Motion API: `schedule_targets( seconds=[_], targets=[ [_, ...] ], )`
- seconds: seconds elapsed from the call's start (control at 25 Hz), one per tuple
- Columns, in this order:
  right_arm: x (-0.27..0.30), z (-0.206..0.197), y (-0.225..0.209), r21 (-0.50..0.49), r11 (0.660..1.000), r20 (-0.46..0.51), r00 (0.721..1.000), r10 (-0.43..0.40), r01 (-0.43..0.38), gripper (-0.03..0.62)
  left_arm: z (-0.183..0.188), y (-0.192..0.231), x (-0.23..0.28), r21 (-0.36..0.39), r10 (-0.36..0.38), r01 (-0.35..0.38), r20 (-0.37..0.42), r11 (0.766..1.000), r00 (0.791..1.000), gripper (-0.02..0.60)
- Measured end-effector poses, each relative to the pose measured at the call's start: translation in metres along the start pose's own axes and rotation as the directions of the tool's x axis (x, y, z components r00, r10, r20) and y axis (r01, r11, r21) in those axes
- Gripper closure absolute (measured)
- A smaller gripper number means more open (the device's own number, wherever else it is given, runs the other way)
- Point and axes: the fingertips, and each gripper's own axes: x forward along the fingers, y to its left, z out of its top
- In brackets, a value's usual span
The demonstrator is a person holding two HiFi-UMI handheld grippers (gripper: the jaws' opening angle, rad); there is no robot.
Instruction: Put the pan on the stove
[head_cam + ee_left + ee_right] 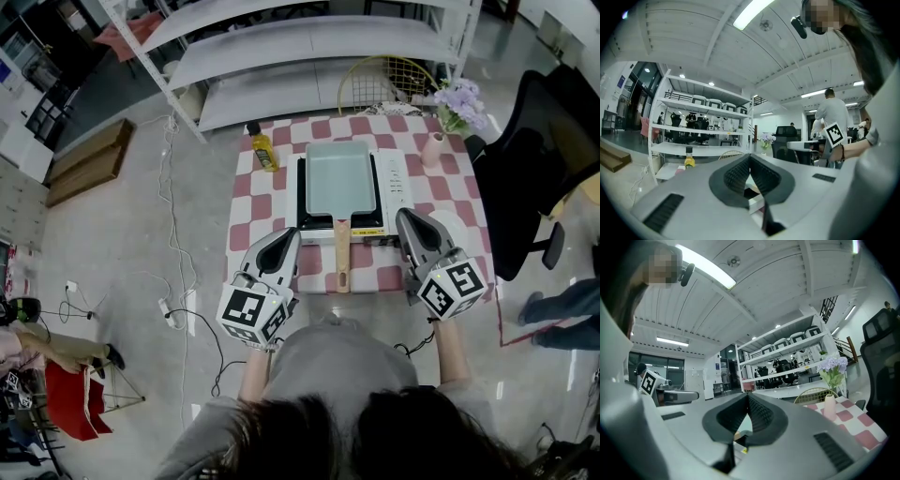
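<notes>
In the head view we count one pan (338, 178) sitting on one stove (398, 183) on the checked table (253, 211), its wooden handle (342, 253) pointing near. One yellow bottle (263, 150) stands far left and one vase (433, 150) of flowers far right. We hold two tongs at the near edge: the left tongs (292, 232) left of the handle, the right tongs (403, 216) right of it.

In the left gripper view, the left tongs (750, 155) are clenched on nothing.

In the right gripper view, the right tongs (748, 395) are clenched too, and empty.

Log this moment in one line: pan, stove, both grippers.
pan: sits on stove, handle toward person | left gripper: shut, empty, left of handle | right gripper: shut, empty, right of handle
</notes>
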Motion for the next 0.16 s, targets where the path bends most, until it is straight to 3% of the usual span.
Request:
schedule_targets(
  seconds=[0.16],
  targets=[
    [0.0013, 0.0002, -0.0001, -0.005, 1.0, 0.0, 1.0, 0.0, 0.0, 0.571, 0.0004, -0.0001, 0.0018, 0.001, -0.004, 0.004, -0.002, 1.0, 1.0, 0.555]
  ],
)
